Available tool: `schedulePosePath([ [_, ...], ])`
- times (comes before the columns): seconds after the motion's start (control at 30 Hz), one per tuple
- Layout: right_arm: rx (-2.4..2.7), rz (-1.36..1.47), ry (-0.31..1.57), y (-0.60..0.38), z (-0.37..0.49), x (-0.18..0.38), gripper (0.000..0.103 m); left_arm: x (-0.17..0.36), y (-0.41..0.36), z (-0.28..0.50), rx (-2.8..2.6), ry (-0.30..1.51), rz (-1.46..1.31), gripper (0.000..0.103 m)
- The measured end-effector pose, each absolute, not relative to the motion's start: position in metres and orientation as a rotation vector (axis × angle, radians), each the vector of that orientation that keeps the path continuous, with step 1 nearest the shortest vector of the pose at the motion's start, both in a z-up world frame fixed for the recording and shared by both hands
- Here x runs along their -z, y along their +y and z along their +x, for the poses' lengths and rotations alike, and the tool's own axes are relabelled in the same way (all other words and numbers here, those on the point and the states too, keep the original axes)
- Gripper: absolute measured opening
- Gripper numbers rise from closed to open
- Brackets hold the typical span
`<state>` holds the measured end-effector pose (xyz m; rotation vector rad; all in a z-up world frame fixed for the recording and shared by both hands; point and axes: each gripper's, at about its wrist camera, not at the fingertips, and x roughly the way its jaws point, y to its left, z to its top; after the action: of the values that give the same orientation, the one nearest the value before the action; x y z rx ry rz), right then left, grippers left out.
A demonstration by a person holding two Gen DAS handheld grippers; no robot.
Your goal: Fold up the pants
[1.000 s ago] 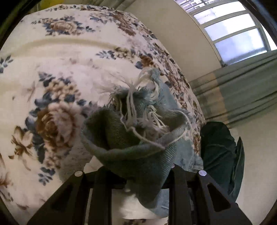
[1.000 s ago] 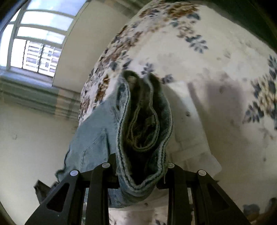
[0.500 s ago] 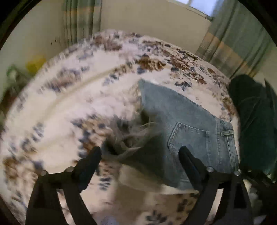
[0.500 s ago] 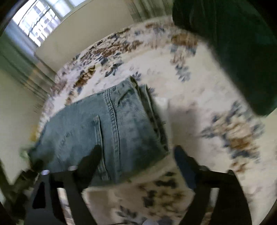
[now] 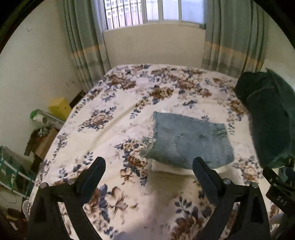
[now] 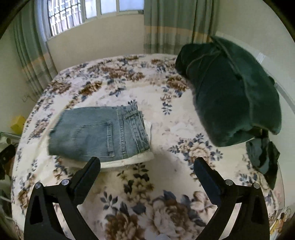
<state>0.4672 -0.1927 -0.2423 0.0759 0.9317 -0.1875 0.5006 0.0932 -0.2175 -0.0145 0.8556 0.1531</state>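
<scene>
Floral bedspread (image 5: 114, 103), dark green cushion (image 6: 234, 92) at its far right. Folded jeans (image 6: 99, 134) are seen mid-bed, stacked on a folded white garment (image 6: 129, 161). Long axis runs left–right: waistband rightward, frayed hems leftward, back pocket up. Left gripper (image 5: 149, 166) and right gripper (image 6: 147, 165) are spread wide, empty, clear of the denim. Folding is judged complete; at most, edge squaring is called for.

One pair of folded jeans (image 5: 191, 142) lay on the bed (image 5: 114, 118), showing one back pocket (image 6: 97, 136). One white cloth (image 6: 129, 160) lay under the jeans. One dark green pillow (image 6: 234, 92) sat right of the jeans, with one dark garment (image 6: 263, 157) beside it. Two curtains (image 5: 83, 40) hung beyond the bed, framing one window (image 5: 145, 11). One yellow box (image 5: 60, 108) stood left of the bed. Two grippers: left gripper (image 5: 149, 162), right gripper (image 6: 147, 162).
</scene>
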Motion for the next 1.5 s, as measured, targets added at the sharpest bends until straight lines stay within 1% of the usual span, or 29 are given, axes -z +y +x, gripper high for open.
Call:
schedulePosePath([
  [0.23, 0.129, 0.049, 0.823, -0.189, 0.36, 0.133, 0.103, 0.13, 0.076, 0.4, -0.134, 0.757, -0.021, 0.096],
  [0.43, 0.071, 0.034, 0.728, -0.188, 0.249, 0.043, 0.103, 0.071, 0.067, 0.317, -0.13, 0.701, -0.032, 0.096],
  [0.6, 0.041, 0.024, 0.672, -0.19, 0.175, -0.01, 0.103, 0.036, 0.064, 0.262, -0.123, 0.683, -0.048, 0.096],
  [0.73, 0.022, 0.009, 0.634, -0.189, 0.126, -0.046, 0.103, 0.023, 0.061, 0.234, -0.116, 0.679, -0.044, 0.096],
  [0.9, 0.016, -0.006, 0.612, -0.183, 0.08, -0.078, 0.103, 0.008, 0.06, 0.209, -0.105, 0.663, -0.033, 0.096],
  [1.0, 0.018, -0.013, 0.605, -0.181, 0.064, -0.087, 0.103, 0.003, 0.061, 0.197, -0.094, 0.657, -0.04, 0.103],
  [1.07, 0.018, -0.018, 0.601, -0.179, 0.054, -0.092, 0.103, 0.0, 0.062, 0.195, -0.092, 0.65, -0.049, 0.103],
  [1.3, 0.021, 0.004, 0.59, -0.176, 0.041, -0.101, 0.103, -0.004, 0.064, 0.18, -0.105, 0.622, -0.033, 0.103],
  [1.5, 0.016, 0.01, 0.588, -0.181, 0.047, -0.105, 0.103, -0.004, 0.065, 0.178, -0.107, 0.625, -0.027, 0.103],
])
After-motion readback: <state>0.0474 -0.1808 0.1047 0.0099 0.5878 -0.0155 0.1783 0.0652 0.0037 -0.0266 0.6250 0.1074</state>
